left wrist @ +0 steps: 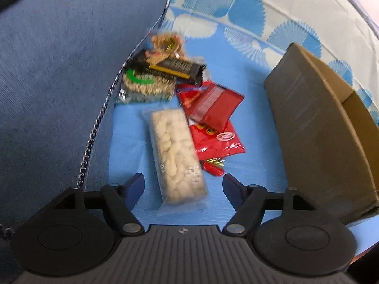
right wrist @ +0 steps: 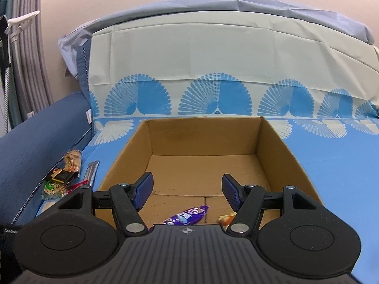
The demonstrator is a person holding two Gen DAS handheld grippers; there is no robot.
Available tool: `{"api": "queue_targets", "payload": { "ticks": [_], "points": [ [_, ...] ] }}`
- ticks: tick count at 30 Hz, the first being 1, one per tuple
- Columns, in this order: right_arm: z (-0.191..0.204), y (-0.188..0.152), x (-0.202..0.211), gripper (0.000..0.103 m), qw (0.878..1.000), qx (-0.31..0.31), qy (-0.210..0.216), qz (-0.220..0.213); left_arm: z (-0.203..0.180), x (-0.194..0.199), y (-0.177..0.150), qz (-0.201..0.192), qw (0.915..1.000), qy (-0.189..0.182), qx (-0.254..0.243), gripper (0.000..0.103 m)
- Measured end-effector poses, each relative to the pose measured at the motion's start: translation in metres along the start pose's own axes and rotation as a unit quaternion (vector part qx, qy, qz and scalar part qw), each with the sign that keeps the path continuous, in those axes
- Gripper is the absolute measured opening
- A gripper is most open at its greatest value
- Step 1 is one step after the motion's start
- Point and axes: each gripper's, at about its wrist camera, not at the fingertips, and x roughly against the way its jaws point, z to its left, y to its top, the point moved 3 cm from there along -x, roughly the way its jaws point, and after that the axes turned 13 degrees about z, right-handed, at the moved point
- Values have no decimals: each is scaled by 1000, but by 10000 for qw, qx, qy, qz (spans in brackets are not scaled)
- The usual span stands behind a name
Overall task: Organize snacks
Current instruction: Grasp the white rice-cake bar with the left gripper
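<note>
In the left wrist view my left gripper point(left wrist: 183, 185) is open and empty, straddling the near end of a clear packet of pale puffed snacks point(left wrist: 176, 156) on the blue sheet. Beyond lie red packets point(left wrist: 213, 108), a black bar point(left wrist: 175, 67) and a green-marked peanut bag point(left wrist: 142, 87). The cardboard box point(left wrist: 315, 127) stands to the right. In the right wrist view my right gripper point(right wrist: 187, 189) is open and empty above the box point(right wrist: 274, 146), which holds a purple packet point(right wrist: 187, 215) and a yellowish snack point(right wrist: 227, 219).
A dark blue cushion point(left wrist: 59, 82) with a chain edge lies left of the snack pile. The fan-patterned bed cover point(right wrist: 213, 71) rises behind the box. The same snack pile point(right wrist: 64, 179) shows at the left of the right wrist view.
</note>
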Motion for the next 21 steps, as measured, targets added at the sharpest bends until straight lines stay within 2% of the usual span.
{"api": "queue_targets", "payload": {
  "ticks": [1,4,8,12,17,19,21],
  "points": [
    [3,0,-1,66,10000,33,3,9,2,-2,1,30,10000,-19,52,75],
    [11,-1,-4,66,9999,118,10,48,5,-9,5,158,9997,-40,171,43],
    [22,-3,-8,66,9997,196,80,122,1,-4,4,300,9991,306,13,42],
    [36,-3,-7,66,9994,208,247,146,7,9,-9,476,9982,356,-122,42],
    [66,-6,-6,62,9973,544,478,159,18,12,-17,600,9982,-62,43,42],
    [79,-8,-6,50,9952,777,573,147,20,7,-16,674,9973,-232,173,43],
    [90,-10,-4,45,9926,988,688,132,20,4,-13,665,9971,-288,212,43]
  ]
}}
